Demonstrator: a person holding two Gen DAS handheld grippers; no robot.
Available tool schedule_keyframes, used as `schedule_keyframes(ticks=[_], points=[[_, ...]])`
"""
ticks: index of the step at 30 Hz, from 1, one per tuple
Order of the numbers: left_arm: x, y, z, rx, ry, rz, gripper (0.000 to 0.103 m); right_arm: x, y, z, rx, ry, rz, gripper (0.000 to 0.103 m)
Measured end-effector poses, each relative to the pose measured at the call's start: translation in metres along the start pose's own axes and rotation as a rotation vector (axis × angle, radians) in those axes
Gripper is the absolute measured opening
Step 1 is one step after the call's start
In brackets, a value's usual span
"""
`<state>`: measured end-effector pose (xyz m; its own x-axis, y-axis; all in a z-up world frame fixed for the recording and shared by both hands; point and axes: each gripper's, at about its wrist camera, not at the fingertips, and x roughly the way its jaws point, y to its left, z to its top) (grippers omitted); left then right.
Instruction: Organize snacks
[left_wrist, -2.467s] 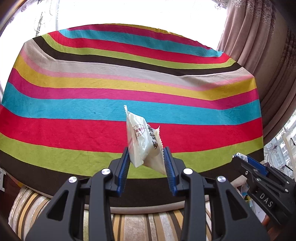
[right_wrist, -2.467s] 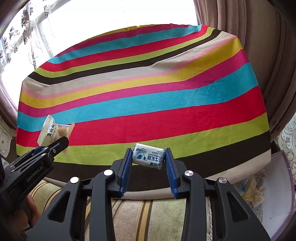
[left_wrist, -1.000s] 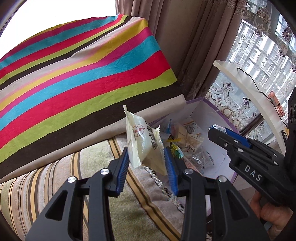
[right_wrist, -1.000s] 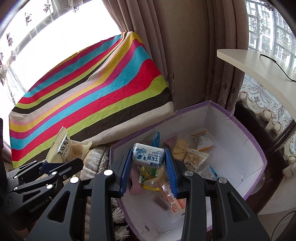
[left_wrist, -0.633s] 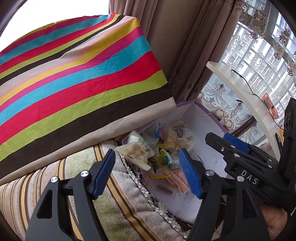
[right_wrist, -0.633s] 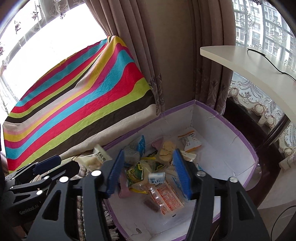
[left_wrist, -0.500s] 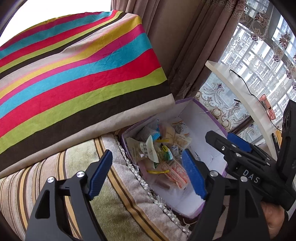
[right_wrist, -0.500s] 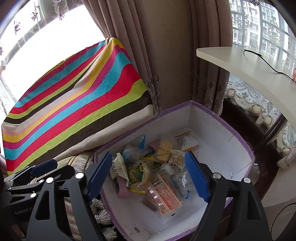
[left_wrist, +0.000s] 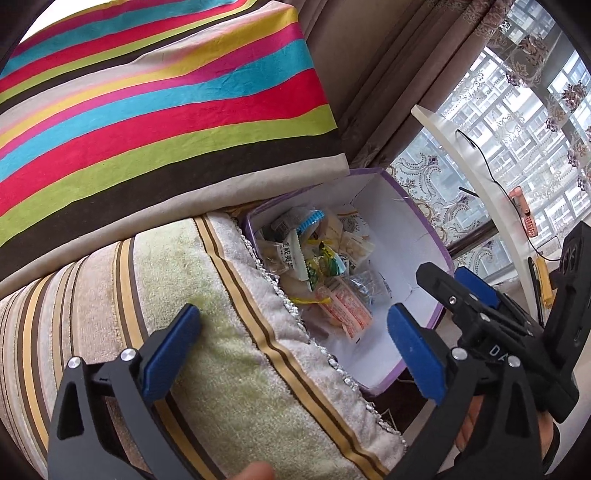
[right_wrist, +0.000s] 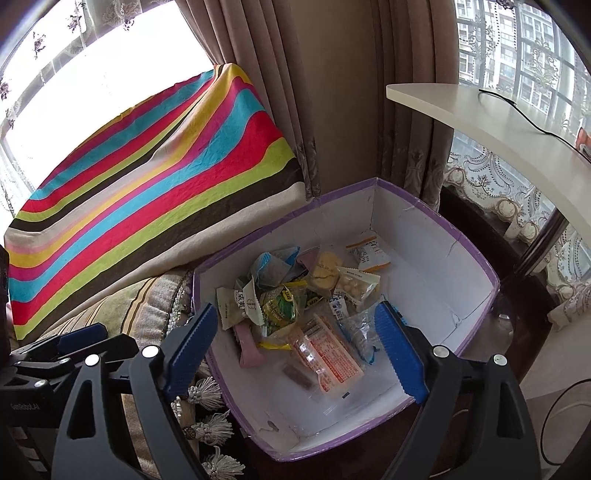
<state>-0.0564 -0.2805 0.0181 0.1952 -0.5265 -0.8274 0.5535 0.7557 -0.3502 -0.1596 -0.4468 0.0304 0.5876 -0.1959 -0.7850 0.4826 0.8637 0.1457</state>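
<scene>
A purple-rimmed white box (right_wrist: 476, 266) sits on the floor beside the sofa and holds several snack packets. The cream packet (right_wrist: 238, 301) lies at its left side, and the small blue-and-white packet (right_wrist: 338, 306) lies in the pile. The box also shows in the left wrist view (left_wrist: 417, 236), with the cream packet (left_wrist: 290, 254) on top. My right gripper (right_wrist: 295, 350) is open and empty above the box. My left gripper (left_wrist: 291, 350) is open and empty over the sofa arm, left of the box.
A striped sofa cushion (left_wrist: 177, 280) with a tasselled edge borders the box on the left. A bright striped cloth (left_wrist: 147, 96) covers the surface behind. Curtains (right_wrist: 332, 92) hang behind the box. A white shelf (right_wrist: 498, 122) juts out at the right.
Both grippers swung from the striped cloth to the box, opened and dropped their packets in. Both packets now lie in the box, and the jaws are opened wider.
</scene>
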Motion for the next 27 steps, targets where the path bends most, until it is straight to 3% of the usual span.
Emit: schedule_keyframes(ticks=[5,27], points=[[0.005,-0.005,0.000,0.032,0.017,0.039,0.101,0.001,0.001,-0.001,-0.004,0.004,-0.001,0.084],[0.013,0.000,0.010,-0.010,0.007,0.027,0.101,0.009,0.003,-0.007,-0.015,0.035,-0.021,0.084]])
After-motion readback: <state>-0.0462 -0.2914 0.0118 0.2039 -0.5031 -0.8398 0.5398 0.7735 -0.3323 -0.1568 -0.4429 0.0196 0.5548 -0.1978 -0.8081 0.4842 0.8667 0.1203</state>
